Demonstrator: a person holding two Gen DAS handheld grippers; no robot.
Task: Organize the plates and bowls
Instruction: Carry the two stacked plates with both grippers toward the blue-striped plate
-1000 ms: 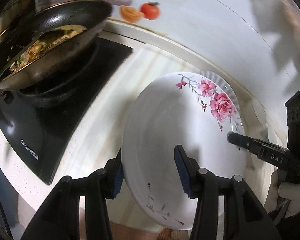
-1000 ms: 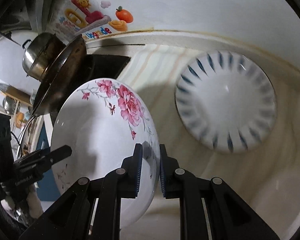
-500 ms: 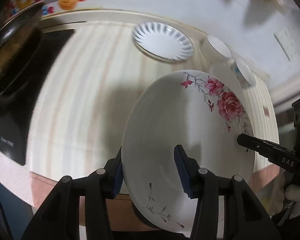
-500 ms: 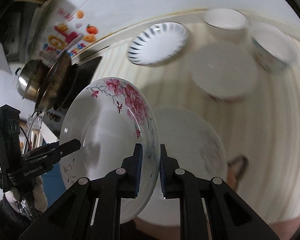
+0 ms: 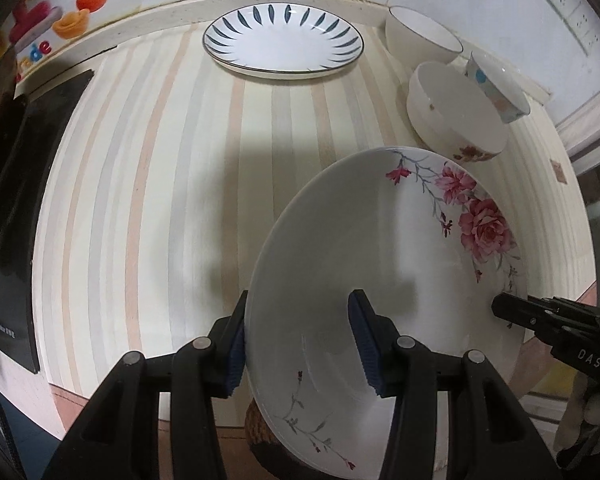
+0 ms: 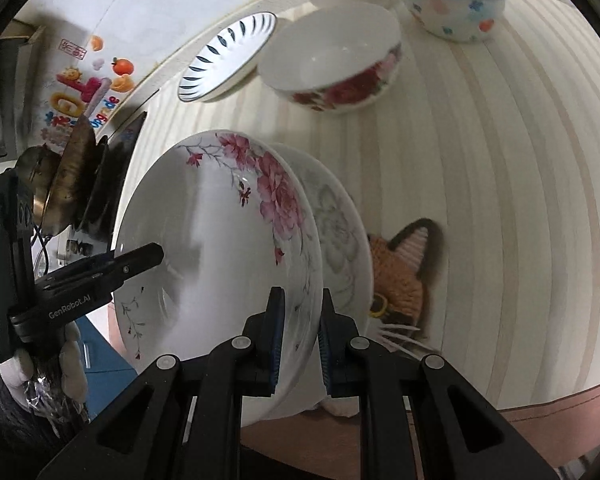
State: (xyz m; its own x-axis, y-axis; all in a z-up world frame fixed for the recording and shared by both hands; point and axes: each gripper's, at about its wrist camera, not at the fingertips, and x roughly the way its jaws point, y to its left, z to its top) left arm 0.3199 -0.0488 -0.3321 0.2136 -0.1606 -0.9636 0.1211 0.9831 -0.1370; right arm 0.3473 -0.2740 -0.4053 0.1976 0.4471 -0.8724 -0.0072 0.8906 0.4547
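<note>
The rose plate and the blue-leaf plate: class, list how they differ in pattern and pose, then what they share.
The rose plate has pink flowers along one side; the blue-leaf plate has dark blue leaf marks all round its rim. The rose plate is held tilted in gripper fingers; the blue-leaf plate lies flat on the counter. Both are round and white.

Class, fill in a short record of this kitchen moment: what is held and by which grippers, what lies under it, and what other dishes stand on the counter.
held item: rose plate, tilted
left gripper: jaws shut on the plate's near rim
right gripper: jaws shut on the opposite rim
beneath the plate: second white plate on a fox-face mat
other dishes: blue-leaf plate; floral bowl; plain white bowl; dotted bowl
surface: striped counter
</note>
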